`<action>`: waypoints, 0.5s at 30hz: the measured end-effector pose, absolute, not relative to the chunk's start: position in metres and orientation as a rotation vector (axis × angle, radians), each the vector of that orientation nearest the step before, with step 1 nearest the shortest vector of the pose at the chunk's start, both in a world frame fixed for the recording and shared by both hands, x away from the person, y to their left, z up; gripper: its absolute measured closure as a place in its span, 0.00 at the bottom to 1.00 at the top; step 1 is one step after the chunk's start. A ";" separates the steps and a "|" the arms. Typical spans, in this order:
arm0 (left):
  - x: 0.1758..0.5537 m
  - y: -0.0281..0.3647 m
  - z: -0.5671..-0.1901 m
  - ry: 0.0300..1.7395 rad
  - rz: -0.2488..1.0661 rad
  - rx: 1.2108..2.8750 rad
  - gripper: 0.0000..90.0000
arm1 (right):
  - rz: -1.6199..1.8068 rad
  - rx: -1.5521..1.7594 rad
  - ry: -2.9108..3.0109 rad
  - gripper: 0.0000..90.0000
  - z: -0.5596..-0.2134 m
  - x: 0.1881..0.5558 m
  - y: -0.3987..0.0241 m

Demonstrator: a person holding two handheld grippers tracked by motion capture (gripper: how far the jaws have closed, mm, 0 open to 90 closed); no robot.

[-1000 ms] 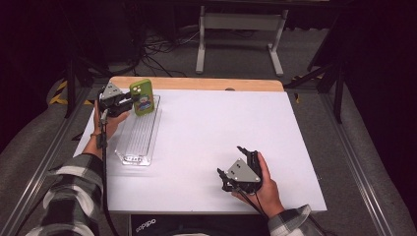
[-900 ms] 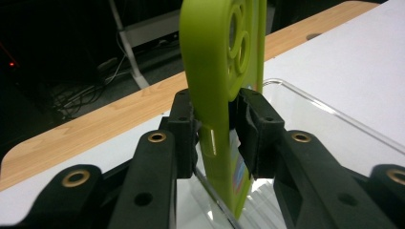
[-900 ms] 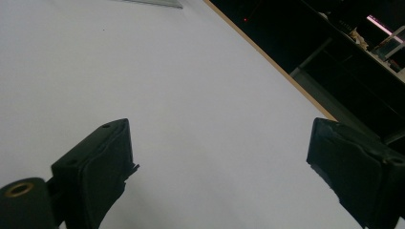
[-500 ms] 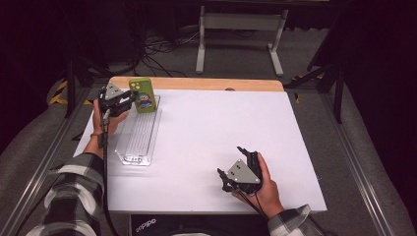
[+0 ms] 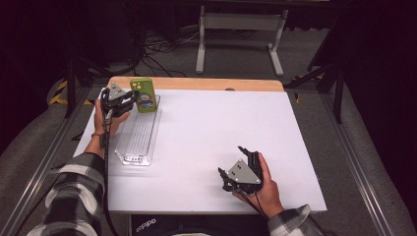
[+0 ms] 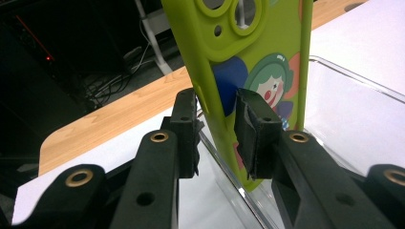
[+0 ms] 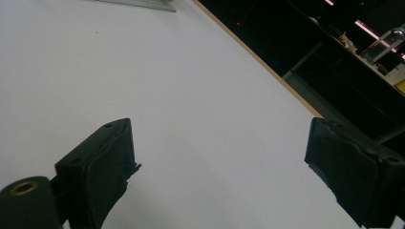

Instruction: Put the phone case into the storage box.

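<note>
- While clamped on the lower part of the green phone case [image 6: 248, 57], keeps it upright and printed side out, with the camera cut-outs at the top, so that the bottom edge leads downward.
- Grips it with the left gripper [image 6: 217, 119], one pad on each face, near one long edge; leaves most of the case free of the jaws, probably so it can be let go cleanly.
- Holds the case [image 5: 143, 95] at the far end of the clear tray [image 5: 132, 160]; seems to have its bottom edge just inside the tray's wall [image 6: 353, 78], though cannot tell whether it touches the floor of the tray.
- Approaches from the tray's left side with the left gripper [image 5: 132, 98], which leaves the long open channel of the tray unobstructed.
- Parks the right gripper [image 5: 231, 161] well apart, near the front right of the white table [image 5: 221, 113], resting in the hand and out of the working side.
- Shows jaws standing wide apart there, with nothing but bare tabletop between them [image 7: 219, 143]; judged idle, ready to help if the case tips.
</note>
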State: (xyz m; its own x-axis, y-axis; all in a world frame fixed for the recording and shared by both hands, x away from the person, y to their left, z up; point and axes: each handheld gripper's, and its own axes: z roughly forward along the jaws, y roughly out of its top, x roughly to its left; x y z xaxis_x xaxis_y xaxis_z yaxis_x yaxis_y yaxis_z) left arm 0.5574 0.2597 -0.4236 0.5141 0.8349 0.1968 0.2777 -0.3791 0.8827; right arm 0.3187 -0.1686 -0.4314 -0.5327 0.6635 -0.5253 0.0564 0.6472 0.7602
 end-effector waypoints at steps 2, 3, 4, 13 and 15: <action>0.558 0.259 -0.424 0.913 0.841 1.925 0.78 | 0.889 0.562 1.994 0.11 -0.431 0.319 -0.169; 0.558 0.259 -0.424 0.918 0.845 1.924 0.79 | 0.891 0.564 1.992 0.11 -0.431 0.319 -0.169; 0.558 0.260 -0.424 0.920 0.844 1.922 0.80 | 0.894 0.563 1.989 0.11 -0.431 0.319 -0.169; 0.557 0.260 -0.423 0.932 0.850 1.914 0.76 | 0.901 0.560 1.982 0.11 -0.429 0.318 -0.170; 0.558 0.260 -0.424 0.935 0.859 1.915 0.75 | 0.906 0.559 1.981 0.11 -0.429 0.318 -0.170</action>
